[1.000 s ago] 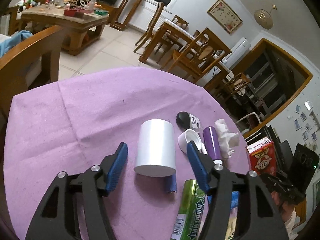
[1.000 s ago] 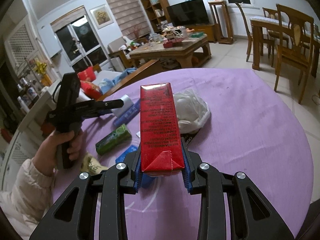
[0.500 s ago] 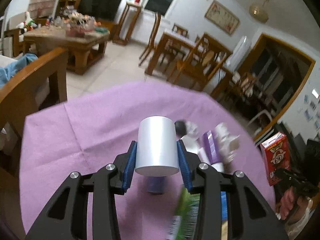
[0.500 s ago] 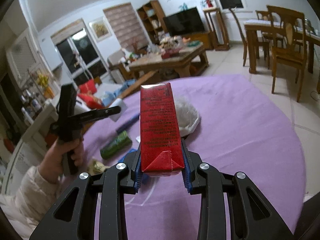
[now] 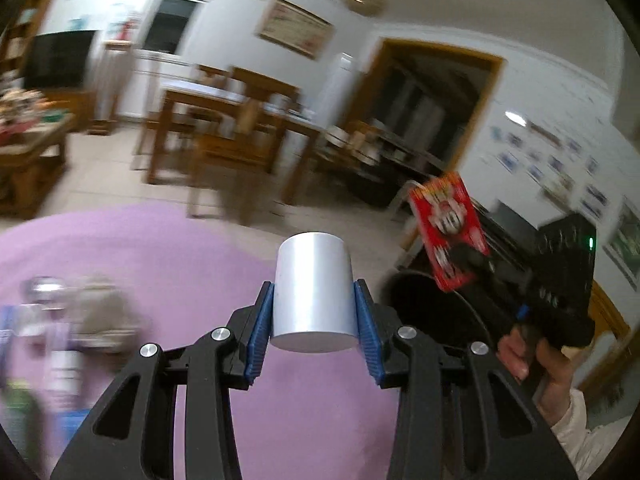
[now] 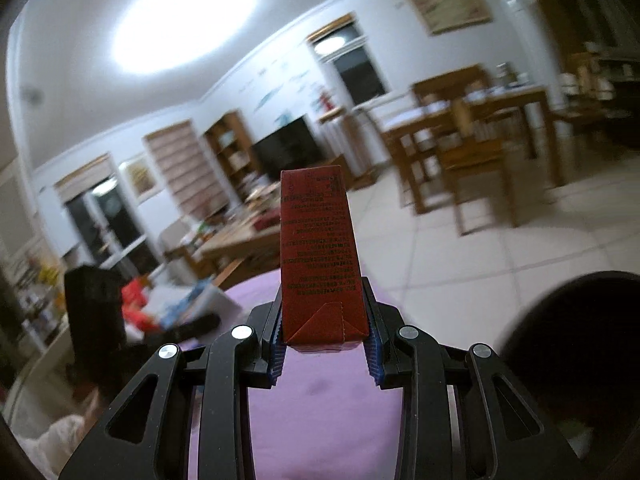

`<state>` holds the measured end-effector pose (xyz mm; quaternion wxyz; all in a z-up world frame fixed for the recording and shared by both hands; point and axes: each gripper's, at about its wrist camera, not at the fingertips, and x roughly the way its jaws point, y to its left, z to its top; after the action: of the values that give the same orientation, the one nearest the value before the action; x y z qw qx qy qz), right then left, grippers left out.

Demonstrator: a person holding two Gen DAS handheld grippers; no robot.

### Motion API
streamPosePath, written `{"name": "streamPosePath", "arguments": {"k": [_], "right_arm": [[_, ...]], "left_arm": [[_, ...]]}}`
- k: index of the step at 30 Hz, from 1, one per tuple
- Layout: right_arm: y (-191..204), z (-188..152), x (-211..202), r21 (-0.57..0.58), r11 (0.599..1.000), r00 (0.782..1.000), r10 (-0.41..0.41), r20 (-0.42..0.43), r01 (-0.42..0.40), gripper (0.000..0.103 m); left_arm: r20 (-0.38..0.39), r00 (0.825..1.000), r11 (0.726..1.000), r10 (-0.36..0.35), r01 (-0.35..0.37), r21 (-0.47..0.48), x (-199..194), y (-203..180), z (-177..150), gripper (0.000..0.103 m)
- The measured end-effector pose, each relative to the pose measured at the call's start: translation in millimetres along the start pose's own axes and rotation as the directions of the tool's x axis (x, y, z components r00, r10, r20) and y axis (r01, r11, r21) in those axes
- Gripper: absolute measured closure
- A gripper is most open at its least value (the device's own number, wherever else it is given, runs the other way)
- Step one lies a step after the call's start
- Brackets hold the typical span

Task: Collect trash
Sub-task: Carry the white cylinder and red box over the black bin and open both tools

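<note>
White paper cup (image 5: 314,292): pinched by its sides between the blue pads (image 5: 256,334) of the left gripper (image 5: 314,320), lying along the fingers with its flat end toward the camera, lifted clear of the purple tablecloth (image 5: 168,256). Pads press on both walls of the cup.

Red carton (image 6: 318,256): clamped near its folded end between the pads of the right gripper (image 6: 325,344), standing out along the fingers, printed side up, held over the near edge of the tablecloth (image 6: 316,412). In the left wrist view the same carton (image 5: 448,228) shows at the right, tilted, its picture face toward the camera, raised above a black bin (image 5: 424,312) beside the table.

Right hand (image 5: 536,364): fingers wrapped round the black handle of its gripper, pale sleeve (image 5: 580,436) at the wrist, gripper pointing up and to the left in that view.

Left gripper, seen from the right wrist view (image 6: 120,332): a dark blurred body at the lower left; its hand cannot be made out clearly.

Bin, right wrist view (image 6: 572,344): dark round rim at the lower right, just beside the table.

Other rubbish (image 5: 60,332): a blurred cluster on the cloth at the far left, pieces not tellable apart.

Background: wooden dining table and chairs (image 5: 224,120), tiled floor (image 6: 500,248), ceiling light (image 6: 184,24); both views smeared.
</note>
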<state>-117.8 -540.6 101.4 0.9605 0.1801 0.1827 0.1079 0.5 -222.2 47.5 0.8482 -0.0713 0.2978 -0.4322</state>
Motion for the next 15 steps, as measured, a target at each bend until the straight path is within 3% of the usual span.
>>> {"name": "streamPosePath", "arguments": {"k": [4, 8, 15], "right_arm": [[-48.1, -0.8, -46.4, 0.033, 0.993, 0.991, -0.117, 0.058, 0.116, 0.071], [-94.2, -9.0, -79.0, 0.074, 0.976, 0.974, -0.210, 0.084, 0.204, 0.071], [-160.2, -31.1, -106.4, 0.154, 0.948, 0.953, -0.292, 0.076, 0.278, 0.071]], "left_arm": [[-0.072, 0.992, 0.992, -0.106, 0.110, 0.057, 59.3, -62.3, -12.7, 0.064], [-0.137, 0.977, 0.975, -0.165, 0.182, 0.124, 104.2, -110.3, -26.1, 0.064], [-0.247, 0.953, 0.951, -0.175, 0.228, 0.206, 152.6, -157.9, -46.2, 0.064]]}}
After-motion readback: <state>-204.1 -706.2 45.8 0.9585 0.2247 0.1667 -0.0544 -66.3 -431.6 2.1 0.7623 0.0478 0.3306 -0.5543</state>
